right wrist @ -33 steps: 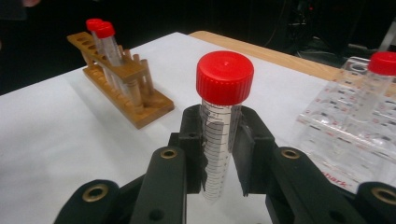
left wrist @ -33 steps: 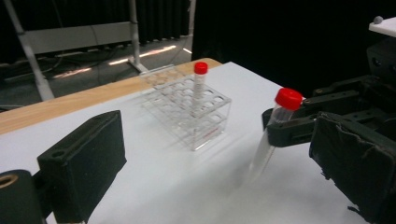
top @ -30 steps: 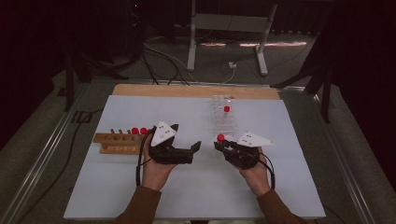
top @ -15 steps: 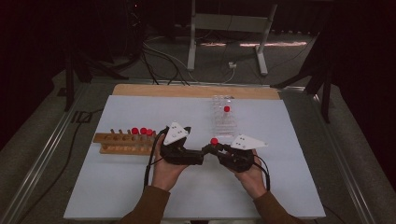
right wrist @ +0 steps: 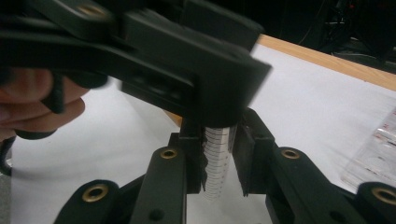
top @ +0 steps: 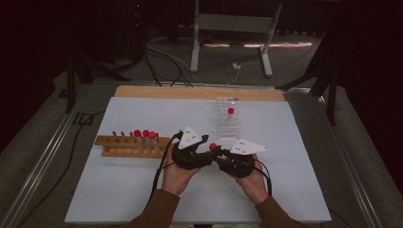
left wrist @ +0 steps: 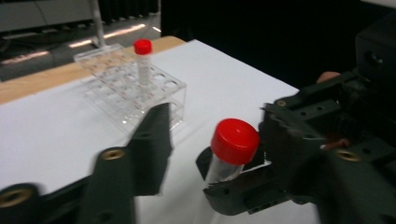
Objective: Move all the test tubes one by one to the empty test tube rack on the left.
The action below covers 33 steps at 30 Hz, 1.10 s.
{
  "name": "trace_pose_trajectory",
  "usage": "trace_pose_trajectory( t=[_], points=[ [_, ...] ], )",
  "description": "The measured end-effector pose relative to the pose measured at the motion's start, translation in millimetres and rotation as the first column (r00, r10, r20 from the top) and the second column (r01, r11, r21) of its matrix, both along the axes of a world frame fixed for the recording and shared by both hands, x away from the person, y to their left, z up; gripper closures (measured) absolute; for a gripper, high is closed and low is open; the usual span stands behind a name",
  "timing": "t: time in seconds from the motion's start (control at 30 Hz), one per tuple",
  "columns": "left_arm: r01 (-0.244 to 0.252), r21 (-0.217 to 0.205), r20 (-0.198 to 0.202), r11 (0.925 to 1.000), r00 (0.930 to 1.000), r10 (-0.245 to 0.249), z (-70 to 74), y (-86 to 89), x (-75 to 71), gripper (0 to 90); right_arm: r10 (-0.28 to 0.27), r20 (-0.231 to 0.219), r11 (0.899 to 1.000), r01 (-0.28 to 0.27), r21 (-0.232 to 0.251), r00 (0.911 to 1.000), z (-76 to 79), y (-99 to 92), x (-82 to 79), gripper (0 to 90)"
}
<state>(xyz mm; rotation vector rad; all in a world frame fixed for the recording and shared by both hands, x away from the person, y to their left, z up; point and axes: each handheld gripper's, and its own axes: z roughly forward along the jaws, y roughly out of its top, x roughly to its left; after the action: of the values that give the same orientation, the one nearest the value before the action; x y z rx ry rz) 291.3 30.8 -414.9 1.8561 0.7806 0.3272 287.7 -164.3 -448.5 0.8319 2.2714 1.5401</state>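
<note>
A clear tube with a red cap [top: 213, 146] stands upright between my two grippers at the front middle of the white table. My right gripper [right wrist: 218, 140] is shut on the tube's graduated body [right wrist: 217, 161]. My left gripper [left wrist: 217, 116] faces it, and its jaws have just been closing with the red cap [left wrist: 235, 140] between them. The cap sits close to that gripper's right jaw, and a gap shows on the left side. From above, the left gripper [top: 205, 153] and the right gripper [top: 217, 154] meet nose to nose.
A wooden rack [top: 130, 145] with three red-capped tubes lies left of the hands. A clear plastic rack [top: 227, 121] holding one red-capped tube [top: 230, 110] stands just behind the grippers. The table's wooden far edge [top: 199, 92] borders a dark floor with cables and a stand.
My left gripper has moved right up to the right gripper, and its jaws have narrowed around the tube's cap. The right gripper with the tube has edged a little left.
</note>
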Motion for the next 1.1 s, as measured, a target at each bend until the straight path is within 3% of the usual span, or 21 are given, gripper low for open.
trace_pose_trajectory(
  t=[0.1,0.27,0.5,0.8,1.0,1.1],
  points=[
    [0.017,-0.005,-0.010,0.9998,0.9998,-0.017,-1.2,-0.6,0.5,58.0,0.003,0.000,1.000,-0.003,0.001,1.0000,0.0,0.3,-0.3,74.4],
    [0.042,-0.010,-0.021,0.9991,0.9989,-0.042,-1.7,-1.2,0.3,68.4,0.005,-0.002,1.000,-0.005,0.000,1.0000,-0.1,0.1,-0.2,74.4],
    [0.035,-0.008,-0.020,0.9994,0.9992,-0.035,-1.3,-0.7,-0.2,70.4,0.010,0.005,1.000,-0.009,-0.002,0.9999,-0.8,-0.6,0.3,72.8],
    [0.011,-0.026,-0.020,0.9996,0.9997,-0.012,1.6,8.3,0.8,70.6,0.020,-0.008,1.000,-0.020,0.001,0.9998,-0.6,-4.4,1.8,40.8],
    [-0.004,-0.049,-0.018,0.9988,0.9998,0.003,5.8,19.9,0.6,70.7,-0.029,-0.007,0.999,0.029,-0.026,0.9996,0.6,-9.1,1.3,17.8],
    [-0.013,-0.058,-0.018,0.9982,0.9998,0.012,7.5,25.3,0.2,70.8,-0.053,-0.004,0.998,0.053,-0.027,0.9986,2.4,-14.1,1.4,12.7]
  ],
)
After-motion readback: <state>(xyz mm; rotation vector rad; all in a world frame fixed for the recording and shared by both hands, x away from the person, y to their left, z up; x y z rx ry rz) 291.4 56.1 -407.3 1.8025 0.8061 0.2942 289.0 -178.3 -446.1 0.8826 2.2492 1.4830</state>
